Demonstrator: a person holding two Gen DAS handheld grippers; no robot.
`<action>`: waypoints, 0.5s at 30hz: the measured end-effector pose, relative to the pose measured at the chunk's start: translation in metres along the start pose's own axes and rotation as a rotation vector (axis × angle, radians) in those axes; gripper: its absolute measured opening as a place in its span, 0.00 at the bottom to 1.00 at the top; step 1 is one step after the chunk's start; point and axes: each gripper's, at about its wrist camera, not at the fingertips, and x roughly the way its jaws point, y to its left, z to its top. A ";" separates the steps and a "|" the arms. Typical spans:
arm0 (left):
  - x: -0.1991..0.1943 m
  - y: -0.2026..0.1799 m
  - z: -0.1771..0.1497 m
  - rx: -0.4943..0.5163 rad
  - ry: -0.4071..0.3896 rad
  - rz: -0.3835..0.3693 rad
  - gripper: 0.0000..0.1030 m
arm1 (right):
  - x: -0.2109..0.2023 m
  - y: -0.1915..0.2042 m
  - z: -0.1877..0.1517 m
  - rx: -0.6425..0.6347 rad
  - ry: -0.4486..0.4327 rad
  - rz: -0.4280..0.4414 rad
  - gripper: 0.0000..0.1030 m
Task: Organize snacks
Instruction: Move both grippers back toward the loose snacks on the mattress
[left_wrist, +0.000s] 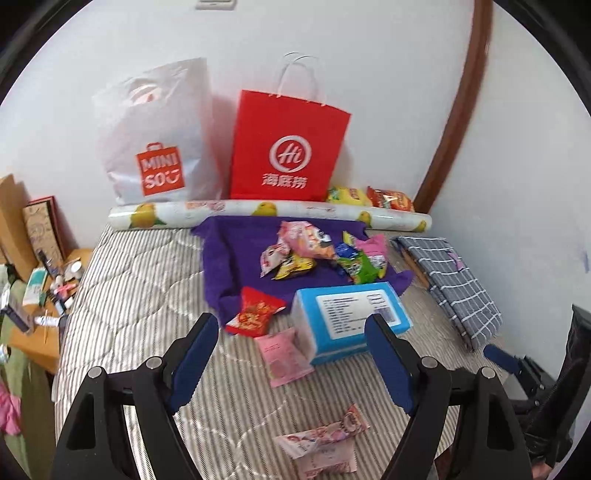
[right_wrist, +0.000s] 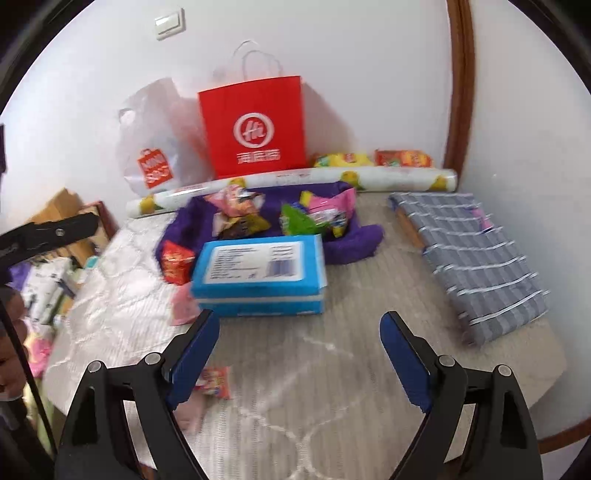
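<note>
Several snack packets (left_wrist: 317, 254) (right_wrist: 280, 214) lie heaped on a purple cloth (left_wrist: 236, 258) (right_wrist: 351, 243) at the far side of a striped mattress. A red packet (left_wrist: 255, 312) (right_wrist: 176, 262) and a pink packet (left_wrist: 284, 356) lie beside a blue box (left_wrist: 351, 317) (right_wrist: 258, 275). Nearer, a pale pink packet (left_wrist: 325, 443) lies under my left gripper (left_wrist: 295, 328), which stands open and holds nothing. My right gripper (right_wrist: 299, 325) is open too, with bare mattress between its fingers and a small red-and-pink packet (right_wrist: 216, 382) by its left finger.
A red paper bag (left_wrist: 288, 147) (right_wrist: 255, 125) and a white Miniso bag (left_wrist: 159, 136) (right_wrist: 155, 147) lean on the wall behind a lemon-print roll (left_wrist: 266, 212) (right_wrist: 295, 181). A folded grey checked cloth (left_wrist: 458, 284) (right_wrist: 476, 258) lies at right. A cluttered side table (left_wrist: 48, 295) stands left.
</note>
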 end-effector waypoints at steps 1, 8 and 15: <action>0.001 0.002 -0.002 -0.002 0.006 0.001 0.78 | 0.002 0.001 -0.003 0.012 0.007 0.030 0.85; 0.016 0.014 -0.023 0.008 0.064 -0.004 0.78 | 0.028 0.025 -0.036 -0.048 0.059 0.132 0.77; 0.040 0.024 -0.035 -0.023 0.109 -0.025 0.78 | 0.052 0.051 -0.061 -0.138 0.106 0.224 0.67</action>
